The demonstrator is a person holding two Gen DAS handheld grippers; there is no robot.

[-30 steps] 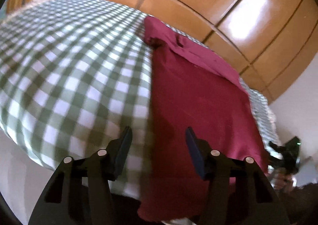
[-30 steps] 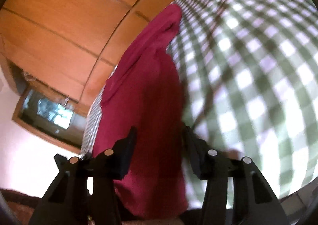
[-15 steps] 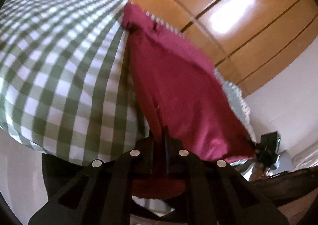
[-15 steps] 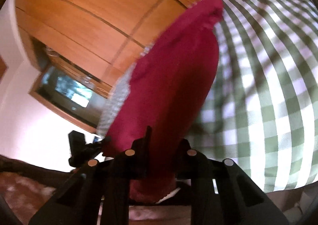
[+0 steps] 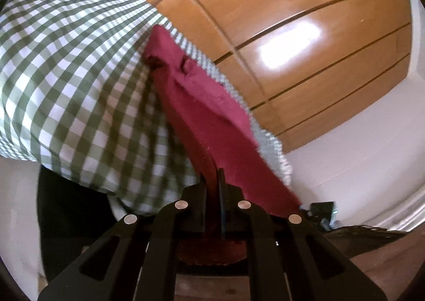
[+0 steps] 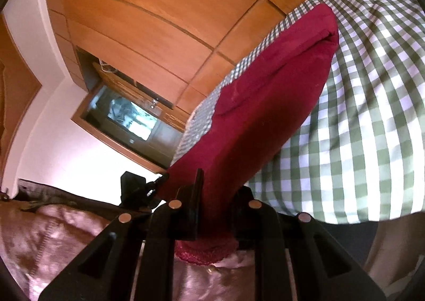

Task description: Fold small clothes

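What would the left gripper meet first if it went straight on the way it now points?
Probably more of the maroon garment it already grips: the left gripper has its jaws shut on the near edge, and the cloth stretches ahead along its line. Beyond lies the checked tablecloth, then the wooden panels. Depth is unclear.

The left gripper (image 5: 212, 184) and right gripper (image 6: 215, 189) are each clamped on the red garment (image 6: 265, 120), jaws just closed, angled slightly downward.

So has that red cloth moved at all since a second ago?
Yes. The red cloth's near edge has lifted off the checked sheet, pinched in both closed jaws, towards the wooden panelling.
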